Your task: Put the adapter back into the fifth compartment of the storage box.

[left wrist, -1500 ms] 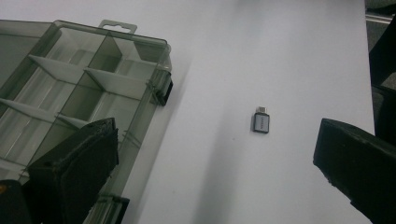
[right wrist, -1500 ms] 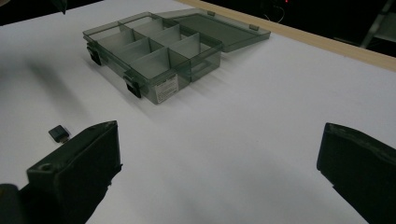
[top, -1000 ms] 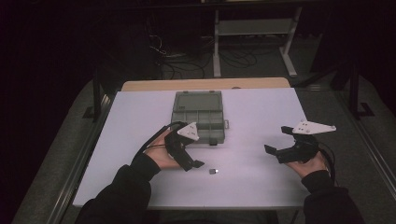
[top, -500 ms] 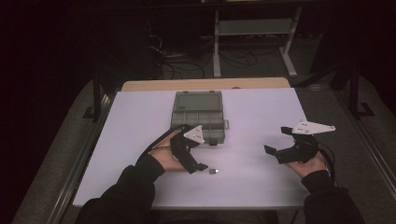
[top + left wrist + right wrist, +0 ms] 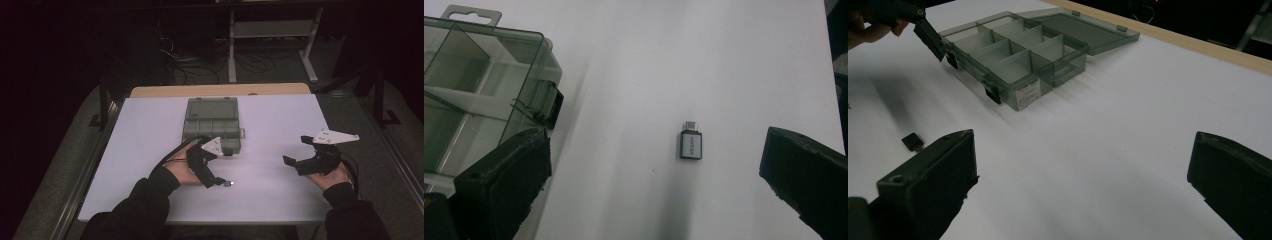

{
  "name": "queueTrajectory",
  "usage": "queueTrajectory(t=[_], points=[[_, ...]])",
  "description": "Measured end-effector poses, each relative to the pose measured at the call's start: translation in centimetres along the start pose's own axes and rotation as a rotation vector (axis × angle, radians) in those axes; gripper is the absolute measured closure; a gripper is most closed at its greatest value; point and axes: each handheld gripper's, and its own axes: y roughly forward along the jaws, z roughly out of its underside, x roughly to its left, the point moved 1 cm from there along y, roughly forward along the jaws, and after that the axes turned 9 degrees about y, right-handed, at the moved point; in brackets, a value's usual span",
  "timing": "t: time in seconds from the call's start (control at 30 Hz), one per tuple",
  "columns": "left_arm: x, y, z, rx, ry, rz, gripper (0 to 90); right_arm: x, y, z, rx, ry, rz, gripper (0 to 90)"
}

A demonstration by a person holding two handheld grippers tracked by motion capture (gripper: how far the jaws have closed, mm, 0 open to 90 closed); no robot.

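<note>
A small black USB adapter (image 5: pixel 230 184) lies flat on the white table (image 5: pixel 145 130), in front of a smoky clear compartment box (image 5: pixel 212 120) whose lid is folded back. My left gripper (image 5: pixel 220 167) hovers just left of the adapter and stands open. In the left gripper view the adapter (image 5: pixel 690 145) lies between the spread jaws of that gripper (image 5: pixel 651 160), with the box corner (image 5: pixel 479 85) at the left. My right gripper (image 5: pixel 298 150) is open and holds nothing, off to the right. Ahead of its own jaws (image 5: pixel 1083 165) I see the box (image 5: pixel 1013 50), the adapter (image 5: pixel 913 141) and the left gripper (image 5: pixel 928 35).
A wooden strip (image 5: pixel 220 90) runs along the table's far edge. Beyond it the dark floor holds cables and a metal stand (image 5: pixel 270 30). Bare white surface lies between the two grippers and to the right of the box.
My left gripper has slid forward and to the right, from beside the box's front edge down to the adapter. The right gripper has stayed put.
</note>
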Motion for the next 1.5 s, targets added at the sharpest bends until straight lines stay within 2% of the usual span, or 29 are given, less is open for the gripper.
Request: queueTrajectory(t=[0.37, 0.57, 1.0, 1.13, 1.3, 1.5], points=[[-0.4, 1.2, -0.4, 0.006, 0.013, 0.025, 0.2, 0.0, 0.0, 0.0, 0.005, -0.003, -0.004, 0.0], [-0.7, 2.0, -0.6, 0.026, 0.024, 0.049, 0.3, 0.0, 0.0, 0.0, 0.003, -0.002, -0.003, 0.0], [-1.2, 3.1, -0.7, 0.055, 0.048, 0.072, 0.5, 0.0, 0.0, 0.0, 0.004, -0.002, -0.004, 0.0], [-1.4, 3.3, -0.7, 0.059, 0.062, 0.085, 3.4, 0.0, 0.0, 0.0, 0.005, -0.003, -0.004, 0.0], [-1.4, 3.3, -0.7, 0.045, 0.062, 0.111, 15.0, 0.0, 0.0, 0.0, 0.005, -0.003, -0.004, 0.0], [-1.4, 3.4, -0.7, 0.044, 0.070, 0.132, 24.0, 0.0, 0.0, 0.0, 0.004, -0.002, -0.004, 0.0]])
